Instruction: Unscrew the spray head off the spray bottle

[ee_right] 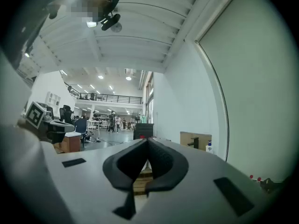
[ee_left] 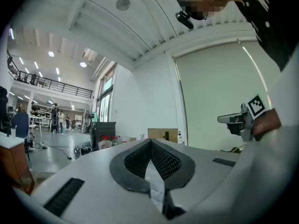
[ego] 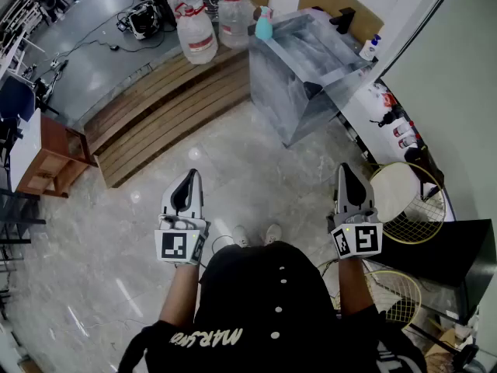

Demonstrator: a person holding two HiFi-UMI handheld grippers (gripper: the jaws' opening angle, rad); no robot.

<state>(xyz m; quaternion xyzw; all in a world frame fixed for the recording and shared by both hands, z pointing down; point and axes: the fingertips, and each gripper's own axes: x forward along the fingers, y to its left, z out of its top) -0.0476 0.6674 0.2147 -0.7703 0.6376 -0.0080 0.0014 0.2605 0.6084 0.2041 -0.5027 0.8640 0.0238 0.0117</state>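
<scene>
Left gripper (ego: 189, 176) and right gripper (ego: 344, 169) were both closed, empty, level. Teal bottle (ego: 264, 25) stood well ahead of them.

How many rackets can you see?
2. One racket lies right of the right gripper; the other racket shows lower, beside the person's arm. More may hide behind the dark box.

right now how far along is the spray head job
Done: nothing. The bottle stands on the far counter, its head seemingly on. In hand: nothing; the left gripper and right gripper are shut and empty above the floor. Left: walk over, grip the bottle, unscrew the head.
</scene>
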